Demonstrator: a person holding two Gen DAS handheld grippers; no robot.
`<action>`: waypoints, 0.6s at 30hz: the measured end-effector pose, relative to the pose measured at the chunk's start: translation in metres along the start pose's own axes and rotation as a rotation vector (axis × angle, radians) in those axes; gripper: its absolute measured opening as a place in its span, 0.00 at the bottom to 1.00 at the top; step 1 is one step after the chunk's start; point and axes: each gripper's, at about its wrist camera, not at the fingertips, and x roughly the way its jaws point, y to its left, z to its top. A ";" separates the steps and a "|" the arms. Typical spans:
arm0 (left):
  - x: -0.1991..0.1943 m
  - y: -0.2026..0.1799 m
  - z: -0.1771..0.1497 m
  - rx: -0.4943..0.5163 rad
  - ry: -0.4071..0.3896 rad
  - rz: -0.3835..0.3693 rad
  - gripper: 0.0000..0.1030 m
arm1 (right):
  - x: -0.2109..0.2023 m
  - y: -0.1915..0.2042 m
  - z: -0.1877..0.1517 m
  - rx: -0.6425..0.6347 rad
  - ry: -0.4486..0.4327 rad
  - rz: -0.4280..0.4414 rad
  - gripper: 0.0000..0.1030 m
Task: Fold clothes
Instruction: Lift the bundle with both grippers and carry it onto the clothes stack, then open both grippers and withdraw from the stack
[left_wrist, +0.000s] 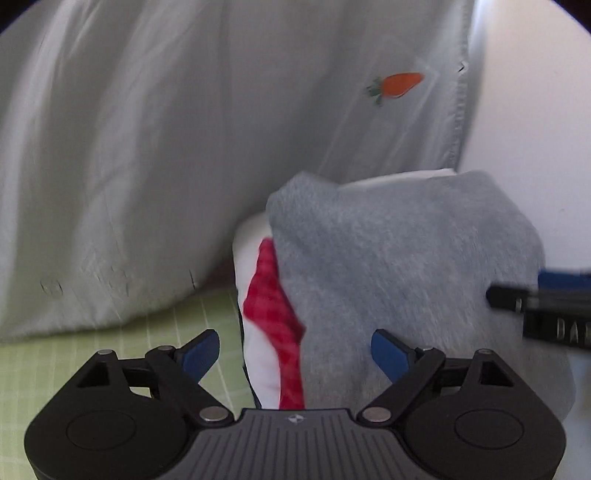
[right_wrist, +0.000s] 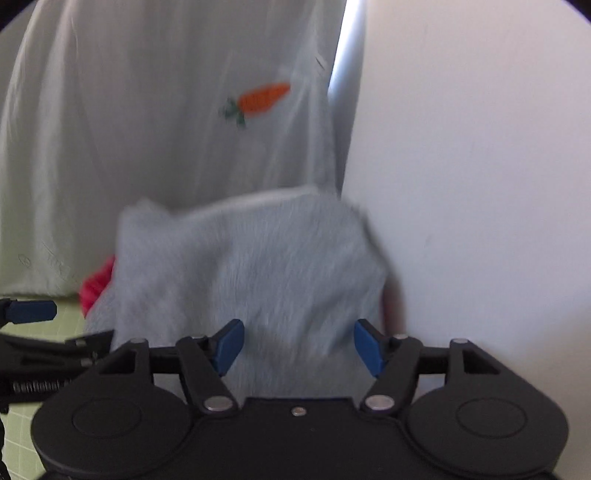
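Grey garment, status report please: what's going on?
Left gripper open, right gripper open. Grey garment bunched over red-checked cloth. White sheet close behind.

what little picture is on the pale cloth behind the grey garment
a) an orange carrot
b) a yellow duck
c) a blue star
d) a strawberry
a, an orange carrot with a green top is printed on the pale cloth above the grey garment.
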 end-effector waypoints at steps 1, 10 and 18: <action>-0.004 0.005 -0.004 -0.021 -0.002 -0.010 0.89 | 0.000 0.001 -0.005 0.005 -0.002 0.017 0.79; -0.078 0.008 -0.029 0.008 -0.127 -0.043 1.00 | -0.072 0.011 -0.046 0.118 -0.119 0.029 1.00; -0.191 0.006 -0.079 -0.013 -0.230 0.031 1.00 | -0.170 0.026 -0.105 0.140 -0.155 0.026 1.00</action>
